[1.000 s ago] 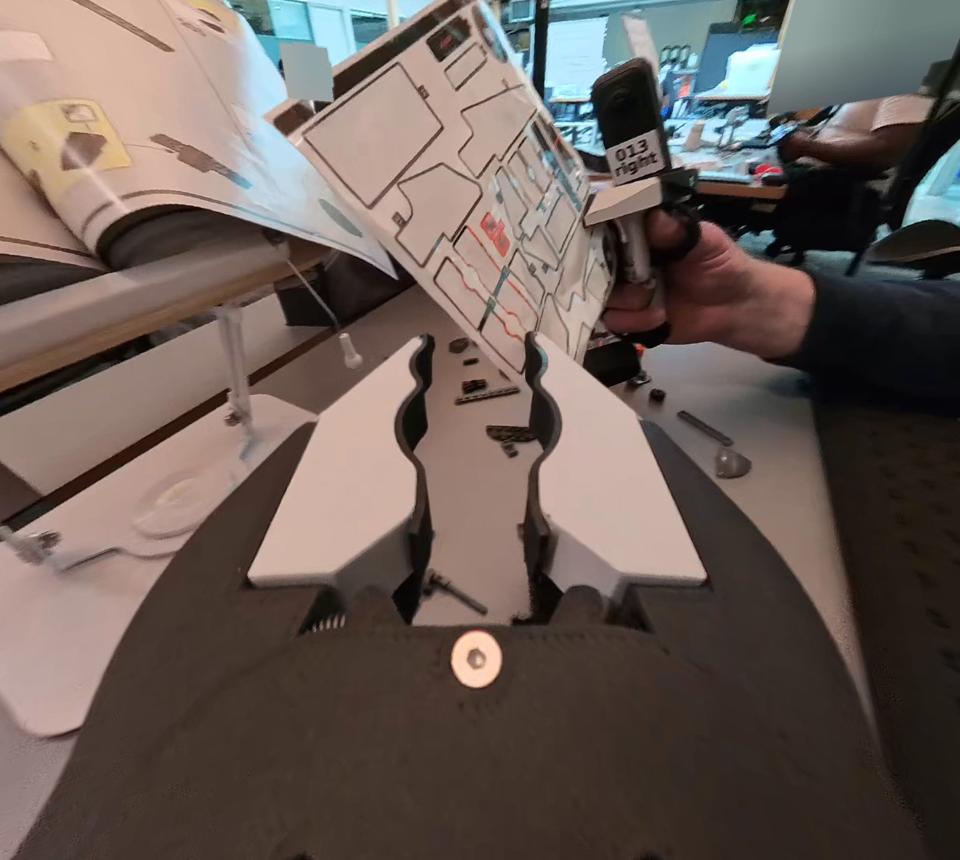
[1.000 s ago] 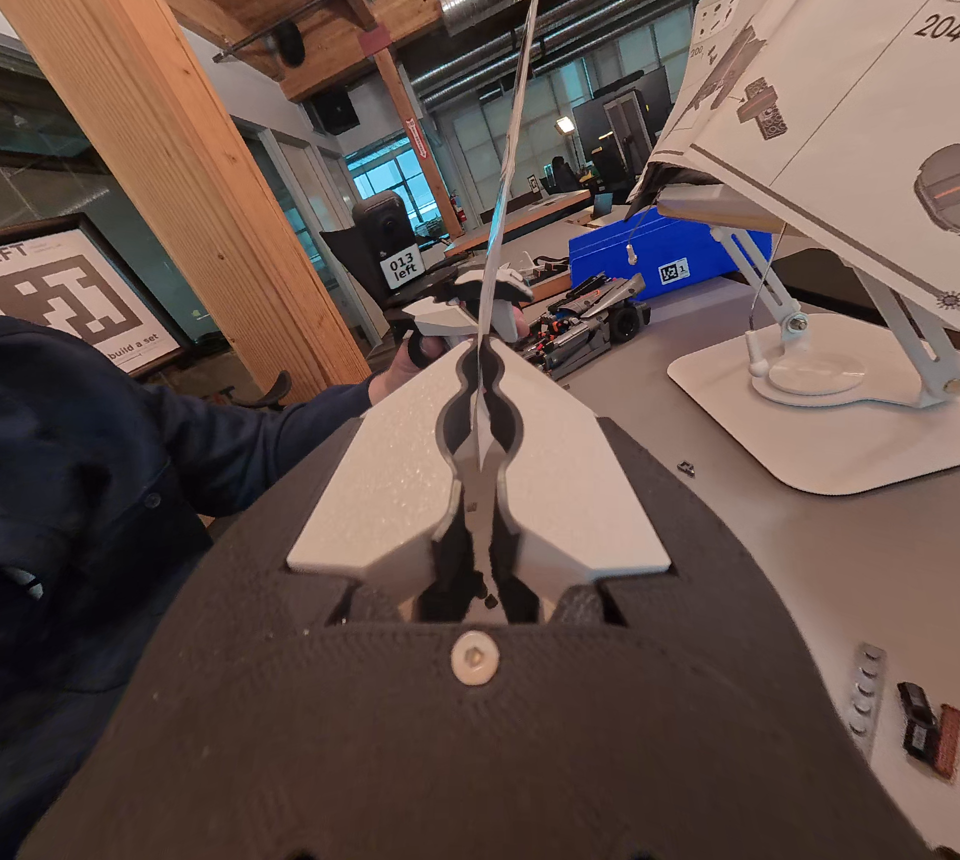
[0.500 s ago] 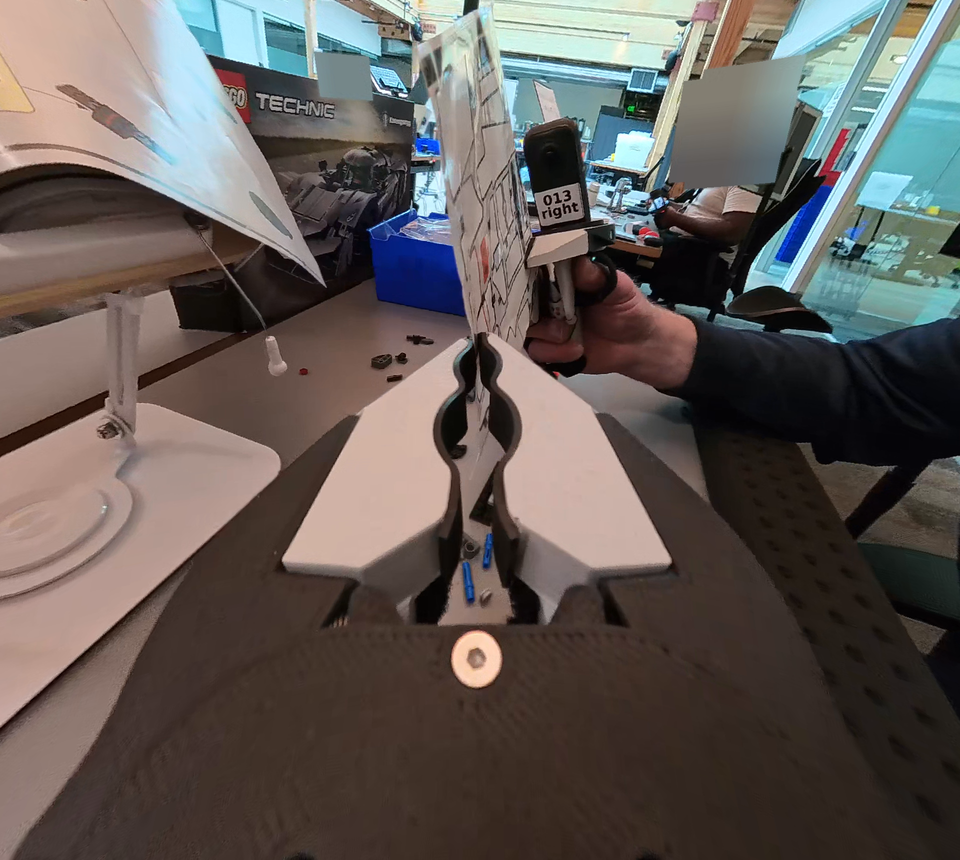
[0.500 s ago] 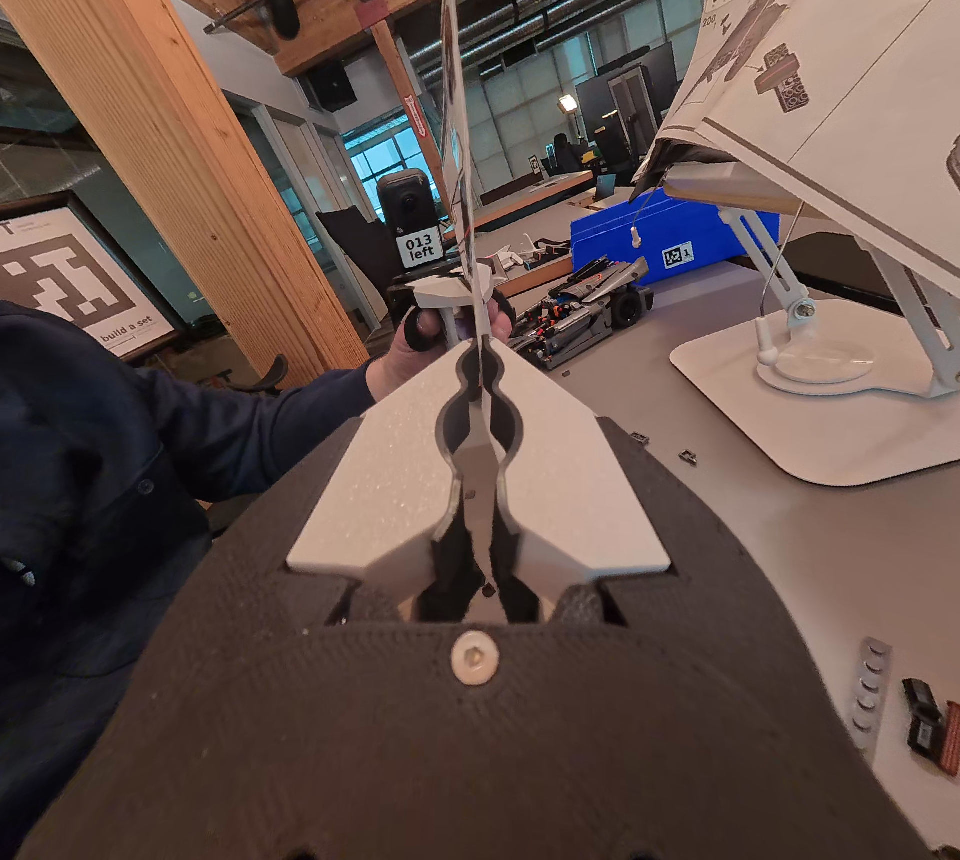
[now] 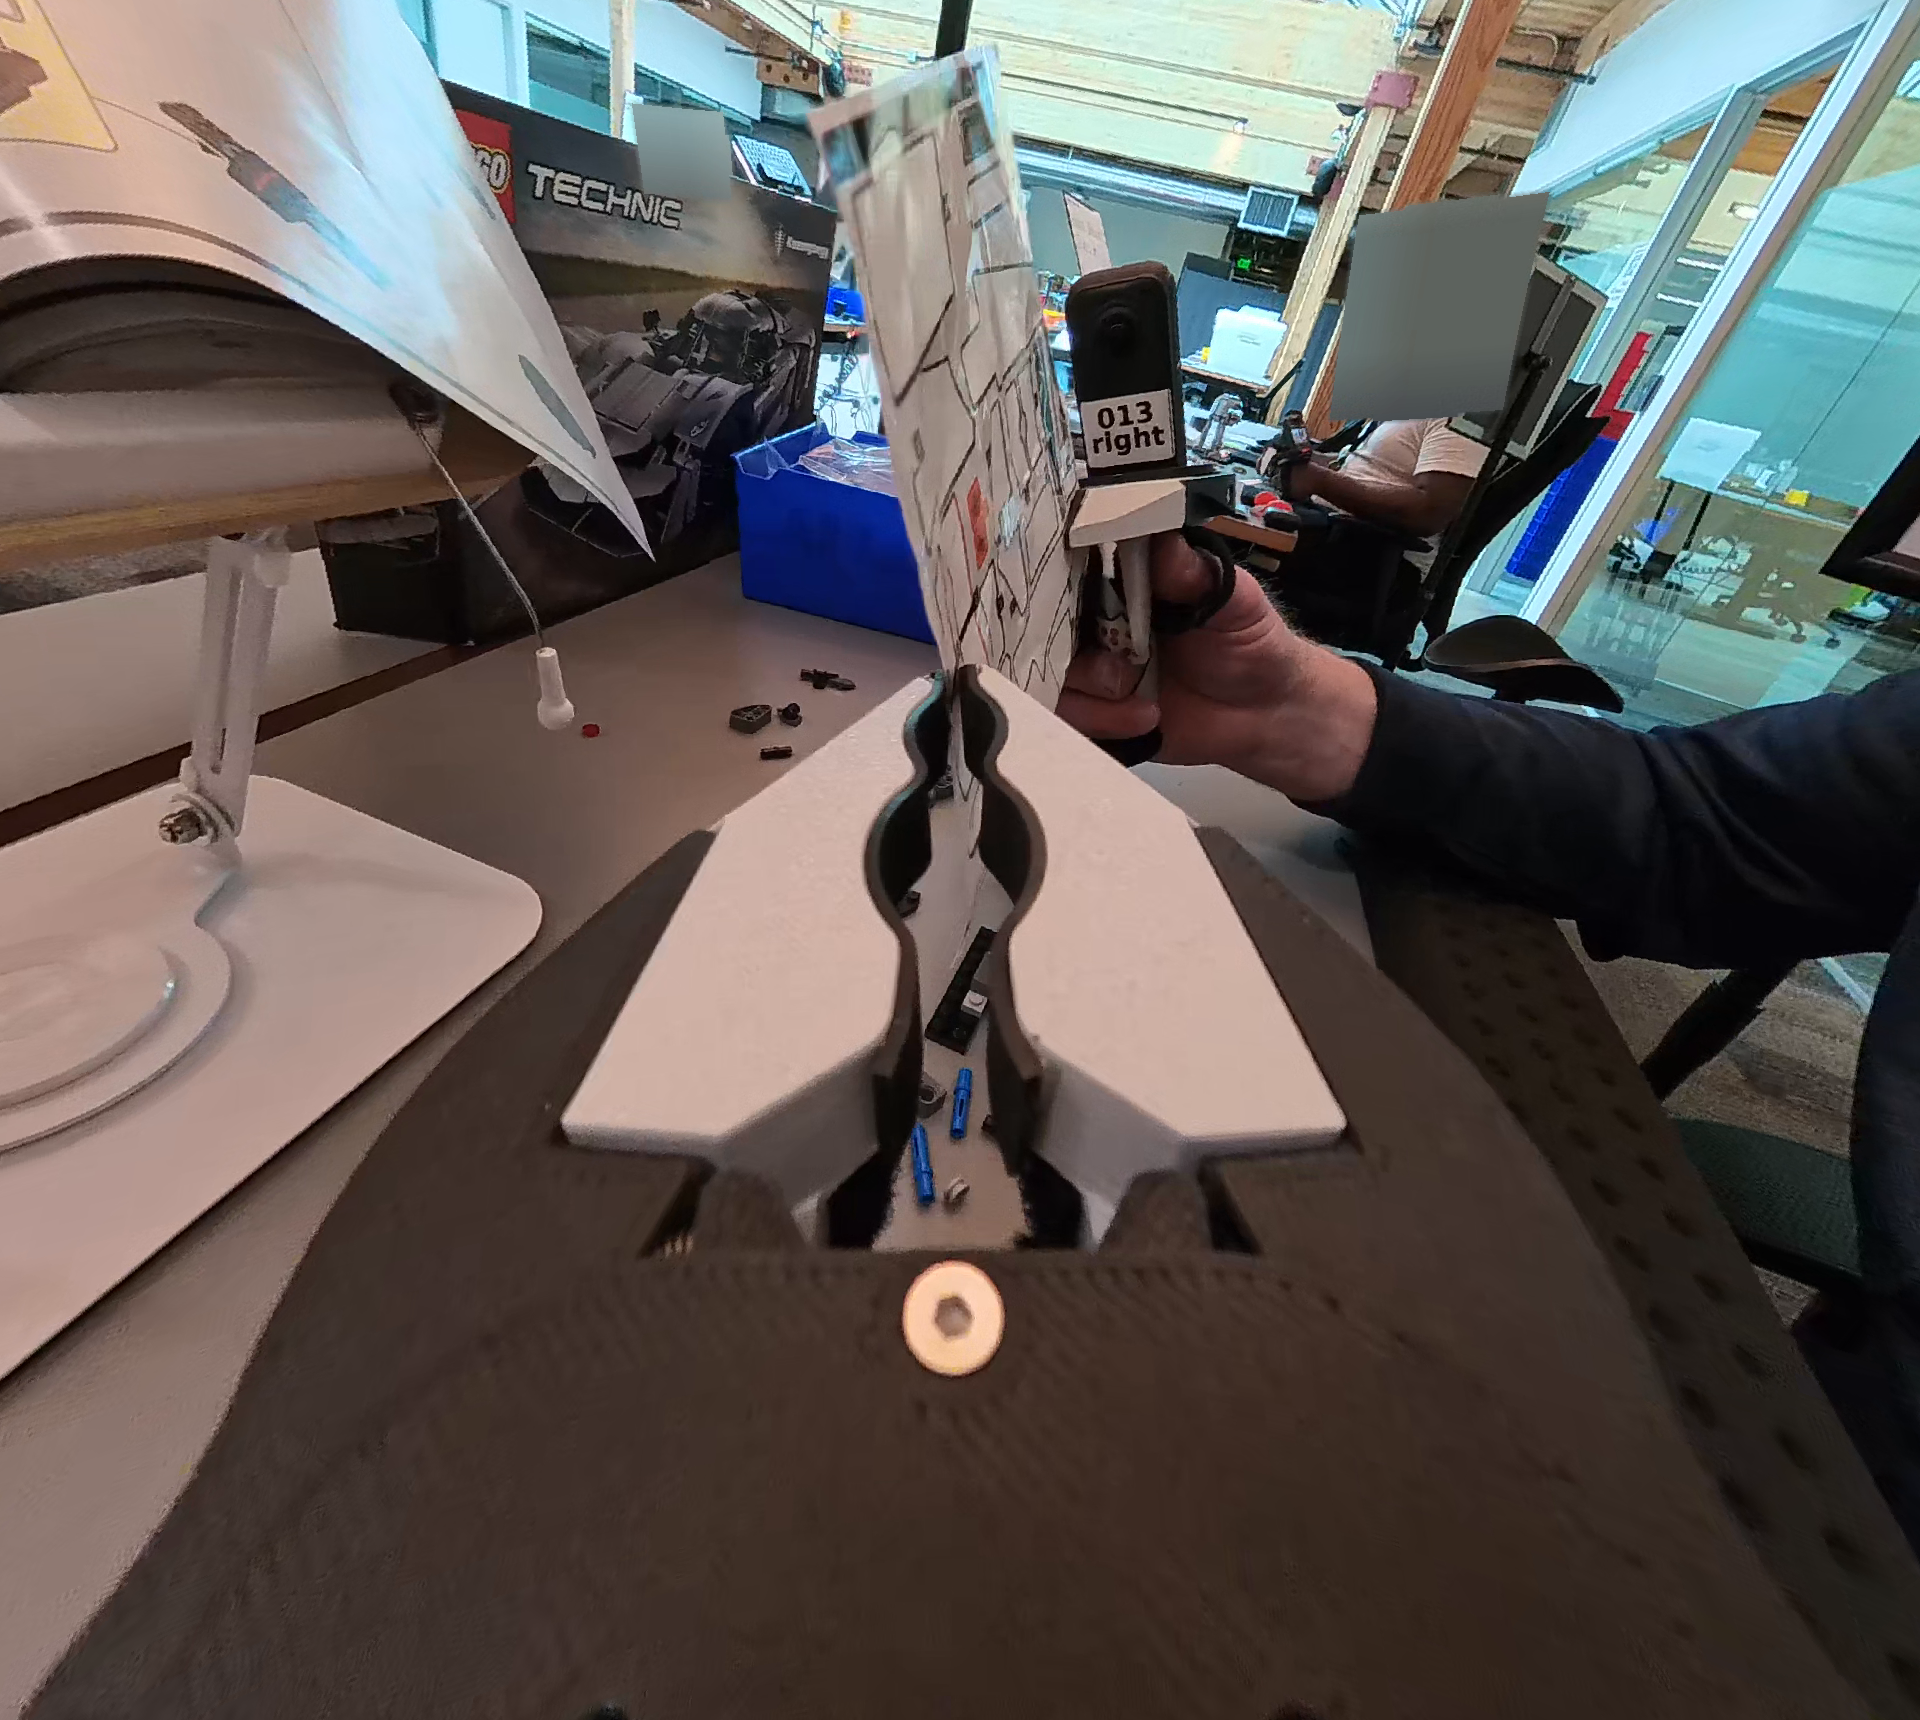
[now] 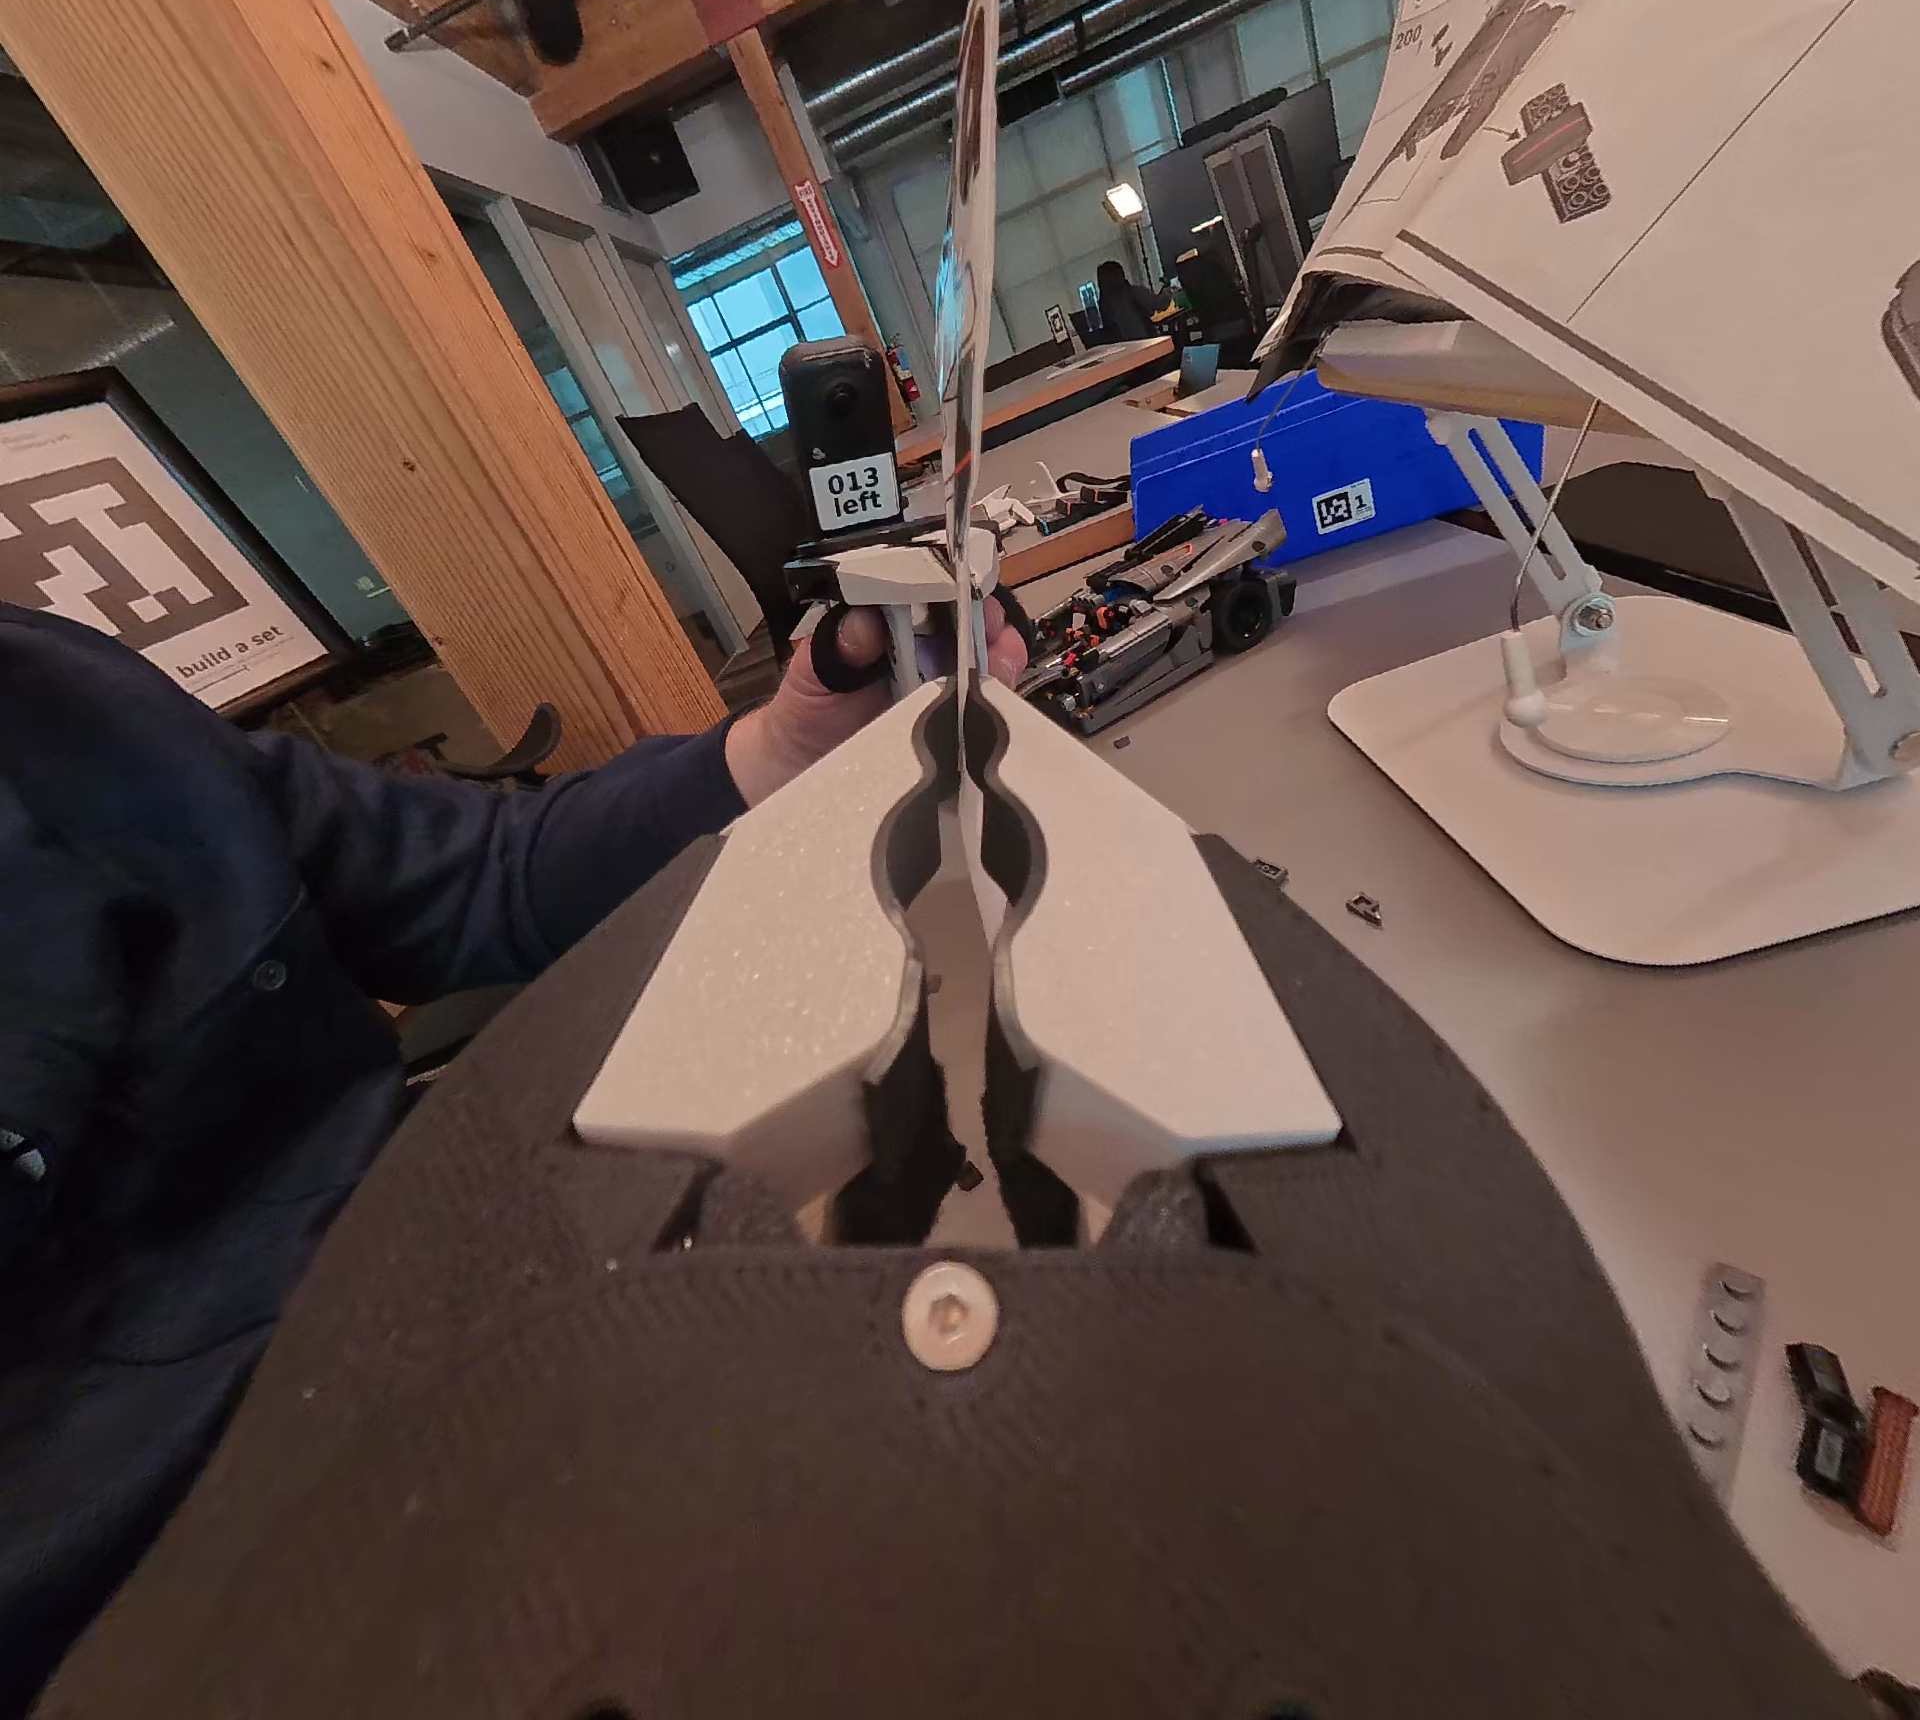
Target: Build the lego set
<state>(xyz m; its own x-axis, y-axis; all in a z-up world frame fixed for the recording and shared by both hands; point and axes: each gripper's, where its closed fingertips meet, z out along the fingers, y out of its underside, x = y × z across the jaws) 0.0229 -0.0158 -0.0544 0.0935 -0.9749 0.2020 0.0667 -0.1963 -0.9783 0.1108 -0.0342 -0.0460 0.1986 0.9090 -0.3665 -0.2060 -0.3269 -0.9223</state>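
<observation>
Timber beams and skylights roof a workshop; below, a grey table (image 5: 644,787) bears a white stand (image 6: 1621,839) propping the manual (image 6: 1683,143) open, probably so it can be read while both hands are busy. Behind, the half-built car (image 6: 1153,610) waits. Both the left gripper (image 5: 958,696) and right gripper (image 6: 961,702) pinch the sticker sheet (image 5: 956,382) upright between them, nearly closed on its lower edge, seemingly to steady it for peeling. Loose pins (image 5: 961,1099) lie underneath.

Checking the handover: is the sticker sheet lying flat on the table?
No: the sticker sheet stands upright above the table, its lower edge pinched in the left claw.
</observation>
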